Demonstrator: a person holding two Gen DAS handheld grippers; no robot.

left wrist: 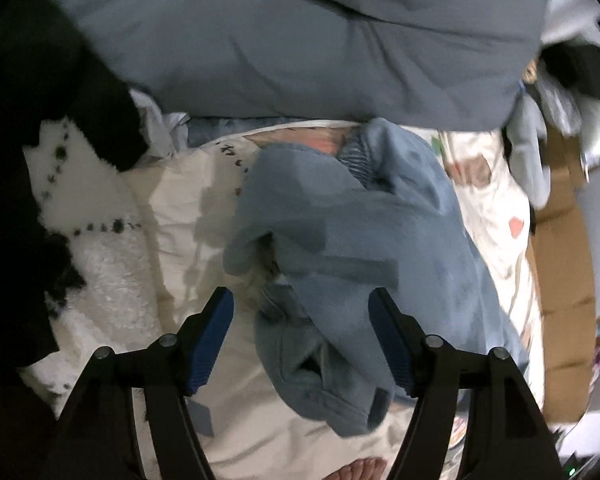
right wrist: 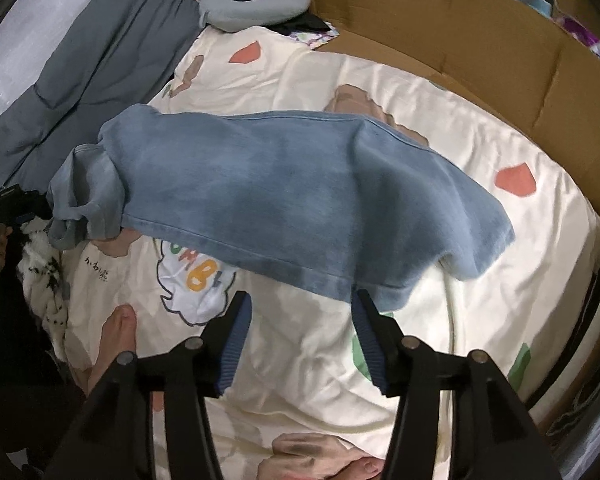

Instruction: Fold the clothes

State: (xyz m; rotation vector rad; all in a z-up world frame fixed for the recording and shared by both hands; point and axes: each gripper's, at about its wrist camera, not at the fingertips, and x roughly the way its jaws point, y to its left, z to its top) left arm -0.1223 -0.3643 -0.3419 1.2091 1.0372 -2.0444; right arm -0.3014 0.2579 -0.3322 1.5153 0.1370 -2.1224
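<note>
A blue-grey sweatshirt (right wrist: 284, 192) lies folded across the cream printed bedsheet (right wrist: 420, 340), one end bunched at the left. My right gripper (right wrist: 302, 300) hovers over its near hem. The jaws are open, with only sheet between the blue pads. In the left wrist view the same sweatshirt (left wrist: 340, 220) is crumpled in a heap. My left gripper (left wrist: 302, 308) stands open over its near part; cloth lies between the pads, which do not press on it. The left gripper (right wrist: 8, 204) also shows at the far left, beside the bunched end.
A grey duvet (left wrist: 300, 40) lies along the far side of the bed. A cardboard wall (right wrist: 480, 40) borders the sheet on the right. A grey neck pillow (right wrist: 256, 4) sits at the back. A white fluffy cloth (left wrist: 100, 264) and a bare foot (right wrist: 116, 340) are on the left.
</note>
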